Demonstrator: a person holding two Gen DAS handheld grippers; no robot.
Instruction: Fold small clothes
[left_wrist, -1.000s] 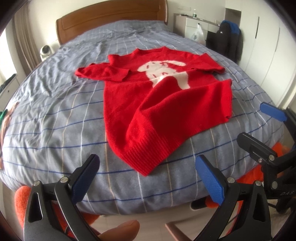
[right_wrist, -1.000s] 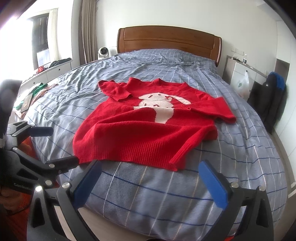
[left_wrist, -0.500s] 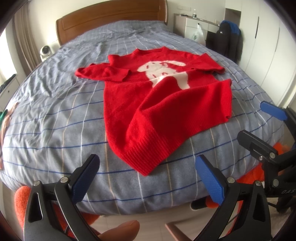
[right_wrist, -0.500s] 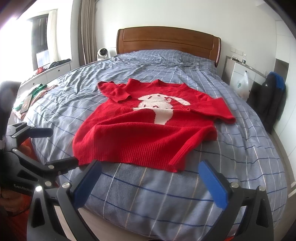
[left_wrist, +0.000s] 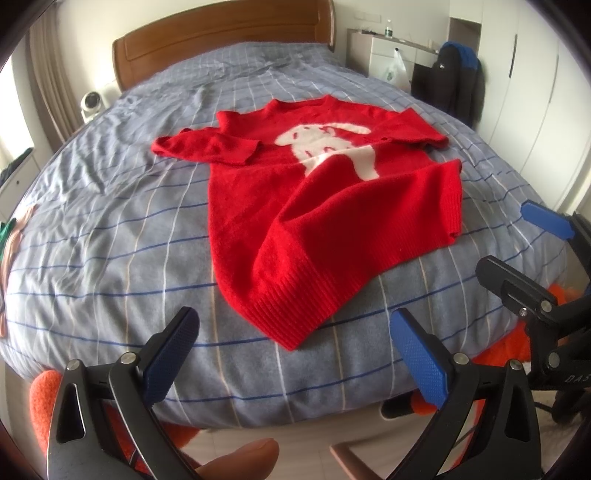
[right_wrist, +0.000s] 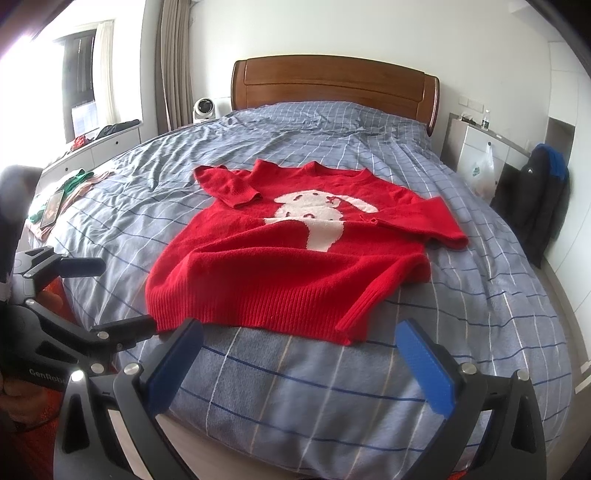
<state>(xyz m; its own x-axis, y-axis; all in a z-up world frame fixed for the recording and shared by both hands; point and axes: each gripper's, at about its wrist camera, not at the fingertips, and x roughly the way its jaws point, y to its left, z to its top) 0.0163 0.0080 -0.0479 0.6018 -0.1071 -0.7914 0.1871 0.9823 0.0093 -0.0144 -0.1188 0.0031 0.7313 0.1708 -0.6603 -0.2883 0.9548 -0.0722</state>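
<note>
on the bed's left edge a small heap of green and pink clothes (right_wrist: 70, 192) lies with a flat dark tablet-like thing on it. the bed (right_wrist: 461, 314) wears a blue-grey checked cover, and a brown wooden headboard (right_wrist: 332, 88) closes its far end. the left gripper (left_wrist: 295, 354) hangs off the foot edge, jaws spread wide with nothing between them, its blue pads (left_wrist: 419, 354) clear of the cloth. the red sweater (right_wrist: 288, 266) lies in the middle of the bed toward the foot edge, front up, a white rabbit figure (right_wrist: 321, 218) on its chest; its ribbed hem sits near the foot edge and rumples upward at one corner. one sleeve is folded in across the shoulder on the left side, the other lies out toward the right edge. the right gripper (right_wrist: 299, 362) also hovers off the foot edge, just short of the hem, jaws wide and empty. beyond the bed's right edge a dark jacket (right_wrist: 539, 206) hangs beside a white cabinet.
</note>
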